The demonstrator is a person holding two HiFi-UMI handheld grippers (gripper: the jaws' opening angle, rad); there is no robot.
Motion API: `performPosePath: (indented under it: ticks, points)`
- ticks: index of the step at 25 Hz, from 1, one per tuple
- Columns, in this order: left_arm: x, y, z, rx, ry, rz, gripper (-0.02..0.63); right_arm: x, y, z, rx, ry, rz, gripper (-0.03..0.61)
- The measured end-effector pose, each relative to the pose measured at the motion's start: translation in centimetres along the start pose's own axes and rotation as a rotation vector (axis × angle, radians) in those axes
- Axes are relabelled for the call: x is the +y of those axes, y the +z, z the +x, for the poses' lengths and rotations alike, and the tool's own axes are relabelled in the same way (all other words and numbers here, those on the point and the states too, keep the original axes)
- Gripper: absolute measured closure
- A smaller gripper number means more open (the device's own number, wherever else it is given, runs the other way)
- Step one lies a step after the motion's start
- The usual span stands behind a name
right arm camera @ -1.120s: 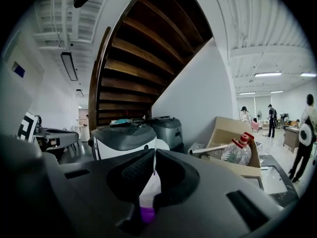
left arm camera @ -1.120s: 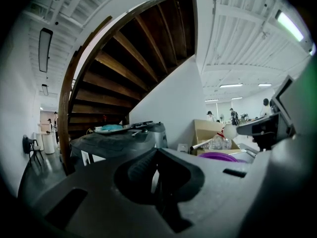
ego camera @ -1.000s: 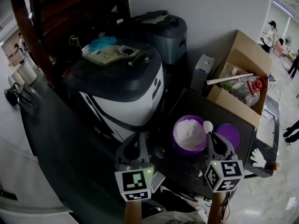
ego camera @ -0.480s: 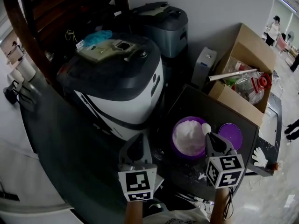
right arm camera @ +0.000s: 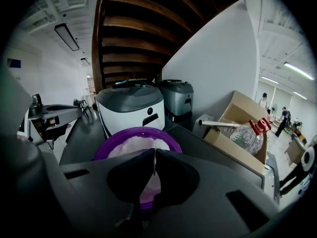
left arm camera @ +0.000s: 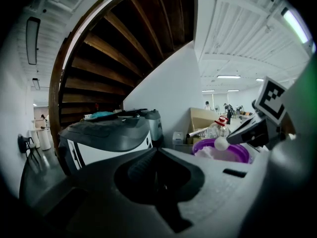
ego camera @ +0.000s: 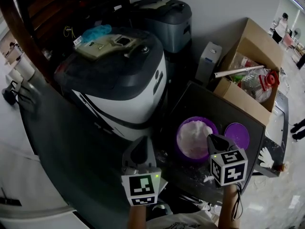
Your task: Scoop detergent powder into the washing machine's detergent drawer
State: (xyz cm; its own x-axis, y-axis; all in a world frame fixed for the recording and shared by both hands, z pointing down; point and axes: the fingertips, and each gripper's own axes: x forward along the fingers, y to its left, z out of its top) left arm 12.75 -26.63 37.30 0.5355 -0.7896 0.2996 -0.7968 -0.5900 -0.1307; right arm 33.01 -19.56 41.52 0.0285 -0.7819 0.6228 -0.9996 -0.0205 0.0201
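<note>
Early | your right gripper (ego camera: 214,140) jaws pinch the spoon (left arm camera: 220,143) at the powder tub (ego camera: 193,136) | left gripper (ego camera: 140,146) jaws closed, empty | washing machine (ego camera: 119,82) likely awaits its 1st scoop.

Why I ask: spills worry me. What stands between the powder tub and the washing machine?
Nothing visible. The right gripper holds the spoon at the rim of the tub; the washing machine stands just beyond, only a bare gap between. The left gripper is off to the side.

wall (ego camera: 224,8): white | stairs (left arm camera: 129,38): dk wood, curved | floor (ego camera: 290,194): pale, glossy | ceil lts (right arm camera: 66,37): strips, on
</note>
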Motion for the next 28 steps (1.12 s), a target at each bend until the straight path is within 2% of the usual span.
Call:
performPosePath:
  ticks: [18,28]
  points:
    - [0.1,-1.2,0.8,0.019,-0.008,-0.02,0.612,0.2,-1.2,2.6,0.153,-0.017,-0.121,0.557]
    - [0.1,-1.6,0.6,0.026,-0.005,-0.024,0.612,0.7,-1.5,2.9,0.221,0.004,-0.181,0.557]
